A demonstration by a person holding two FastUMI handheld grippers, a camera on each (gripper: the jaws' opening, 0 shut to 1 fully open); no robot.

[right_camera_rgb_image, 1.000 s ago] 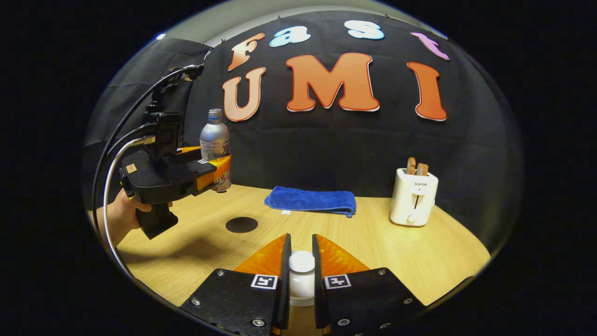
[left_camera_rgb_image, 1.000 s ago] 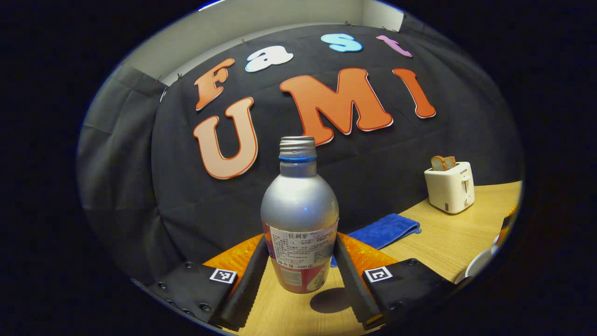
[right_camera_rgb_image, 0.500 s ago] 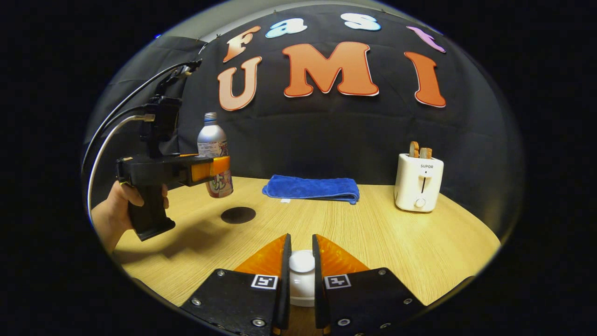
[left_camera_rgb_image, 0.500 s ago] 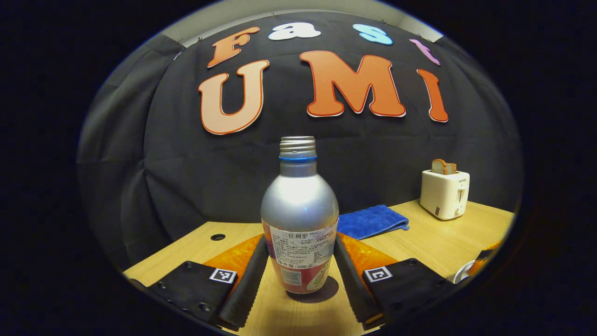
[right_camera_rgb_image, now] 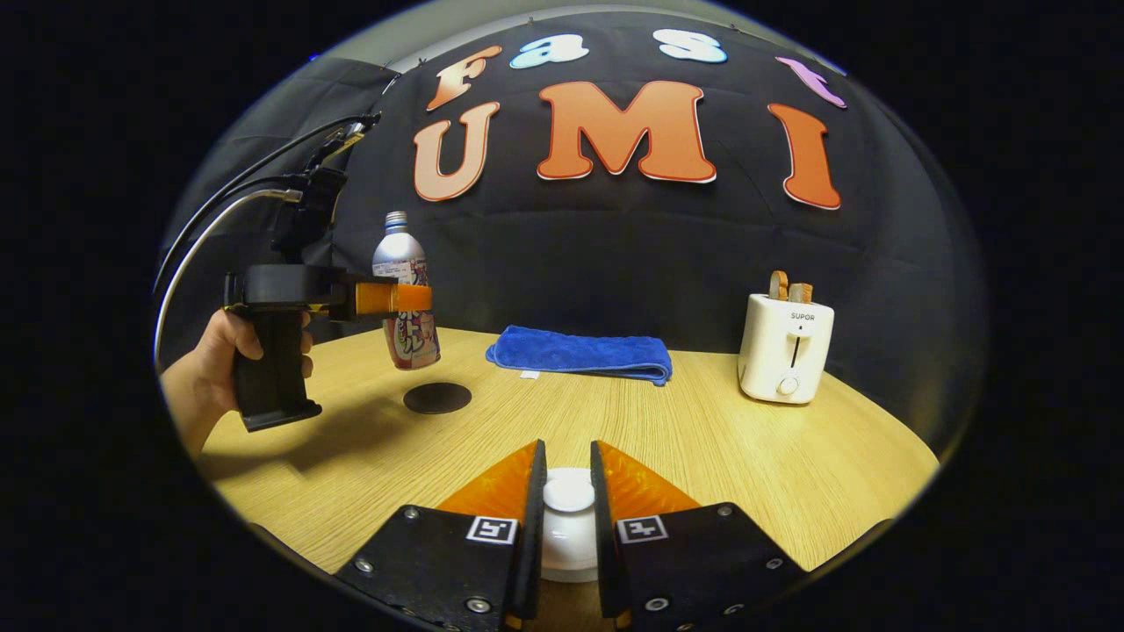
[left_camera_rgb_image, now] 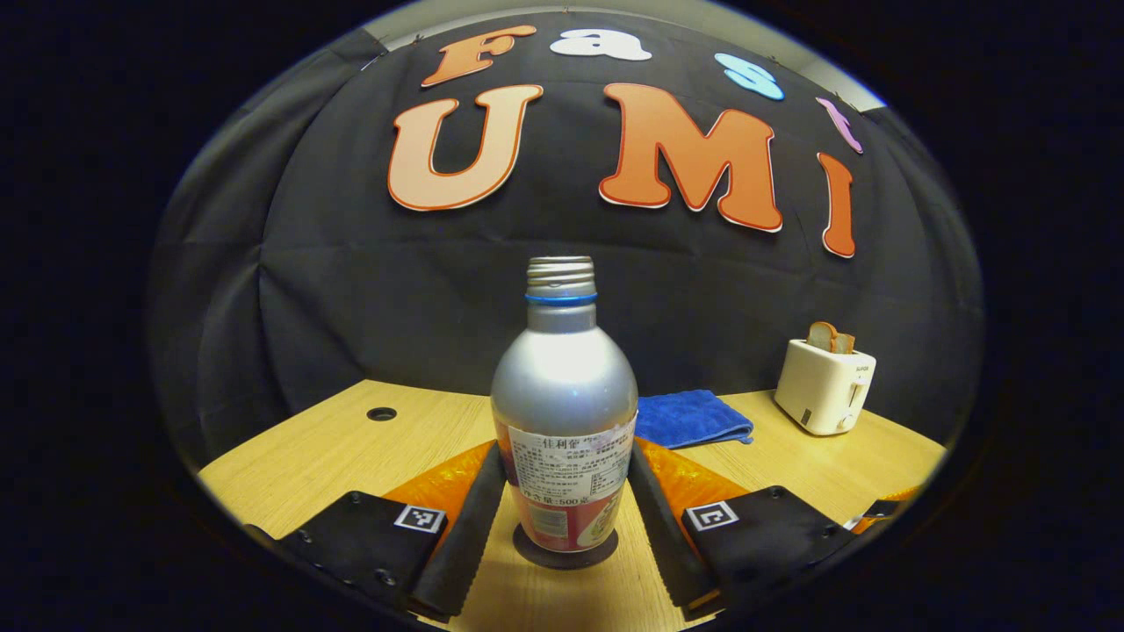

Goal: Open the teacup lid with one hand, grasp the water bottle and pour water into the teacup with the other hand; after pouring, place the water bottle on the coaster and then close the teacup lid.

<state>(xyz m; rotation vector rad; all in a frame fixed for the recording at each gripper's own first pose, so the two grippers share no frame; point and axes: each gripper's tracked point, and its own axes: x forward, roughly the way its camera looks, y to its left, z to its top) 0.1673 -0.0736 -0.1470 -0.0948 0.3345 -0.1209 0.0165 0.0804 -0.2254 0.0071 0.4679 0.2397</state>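
A silver water bottle [left_camera_rgb_image: 564, 395] with a printed label and no cap stands upright between my left gripper's fingers; the left gripper [left_camera_rgb_image: 562, 518] is shut on it. In the right gripper view that bottle [right_camera_rgb_image: 404, 303] hangs a little above the dark round coaster [right_camera_rgb_image: 437, 398], held by the left gripper [right_camera_rgb_image: 391, 298] in a person's hand [right_camera_rgb_image: 215, 369]. The coaster's edge [left_camera_rgb_image: 527, 555] peeks out below the bottle's base. My right gripper [right_camera_rgb_image: 568, 527] is shut on the white knob of the teacup lid [right_camera_rgb_image: 568, 513]. The cup itself is hidden.
A folded blue cloth [right_camera_rgb_image: 580, 354] lies at the back of the wooden table [right_camera_rgb_image: 702, 448]. A white toaster [right_camera_rgb_image: 786, 347] with bread slices stands at the back right. A small round hole [left_camera_rgb_image: 381, 413] sits in the tabletop at the far left.
The left gripper has carried the bottle toward and over the coaster, lower and level. The right gripper has kept its hold on the lid knob, nearly still.
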